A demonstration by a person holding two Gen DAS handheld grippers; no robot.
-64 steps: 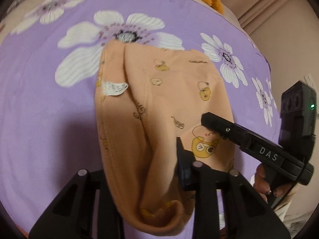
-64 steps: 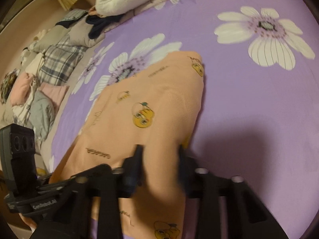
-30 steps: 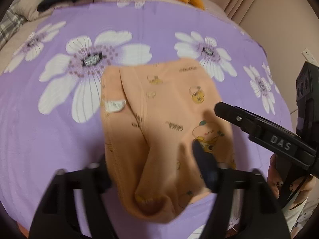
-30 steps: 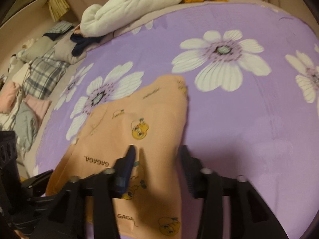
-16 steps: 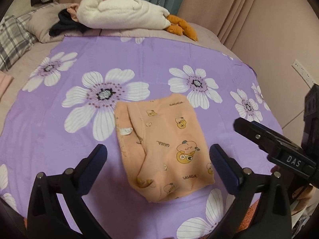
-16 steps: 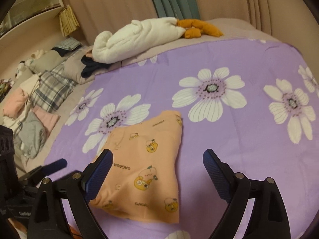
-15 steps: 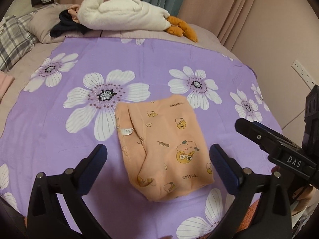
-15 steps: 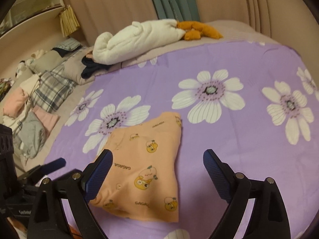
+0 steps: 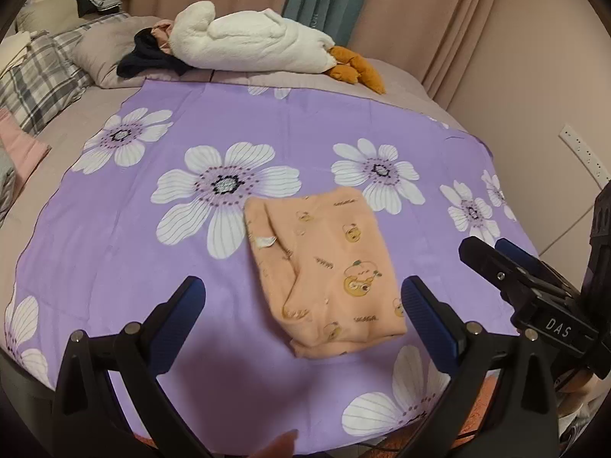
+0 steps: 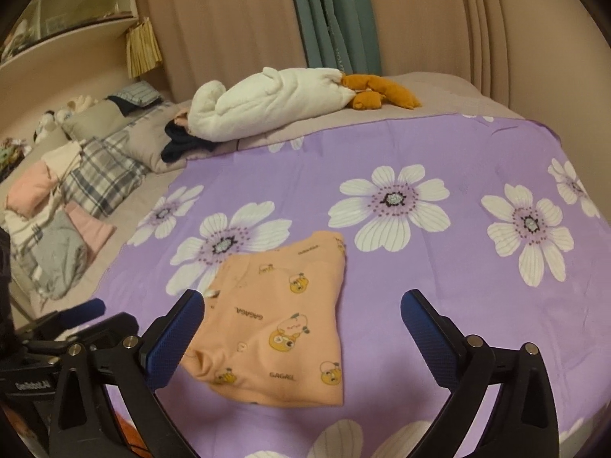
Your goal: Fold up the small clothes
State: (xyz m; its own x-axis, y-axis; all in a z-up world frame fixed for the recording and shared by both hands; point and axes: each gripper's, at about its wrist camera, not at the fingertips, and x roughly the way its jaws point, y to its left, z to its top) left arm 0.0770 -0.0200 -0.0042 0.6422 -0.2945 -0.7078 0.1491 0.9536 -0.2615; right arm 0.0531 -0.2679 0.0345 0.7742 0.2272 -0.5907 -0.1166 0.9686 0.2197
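Folded orange clothing (image 9: 324,267) was seen lying flat on the purple flowered sheet (image 9: 114,236) of the bed, toward its near edge. The left tool (image 9: 301,297) was held above it with both jaws spread wide and nothing between them, and the right tool (image 10: 301,305) was likewise held wide apart and empty.

In the left view alone, a white label (image 9: 265,241) was shown on the garment's left edge, a wall socket (image 9: 582,152) at the right, and the right tool from the side. A fingertip (image 9: 280,446) was caught at the bottom. In the right view alone, a shelf (image 10: 65,34) was shown at the upper left, with a heap of other clothes (image 10: 49,229) beside the sheet. A white plush toy (image 10: 267,103) at the head of the bed was shown in both.

Two seconds earlier the cloth had been pinched in both tools close to the cameras. Since then it had been released, the right jaws having just been opening further with nothing between them, and both tools had been drawn up and back, so far more of the bed was taken in.
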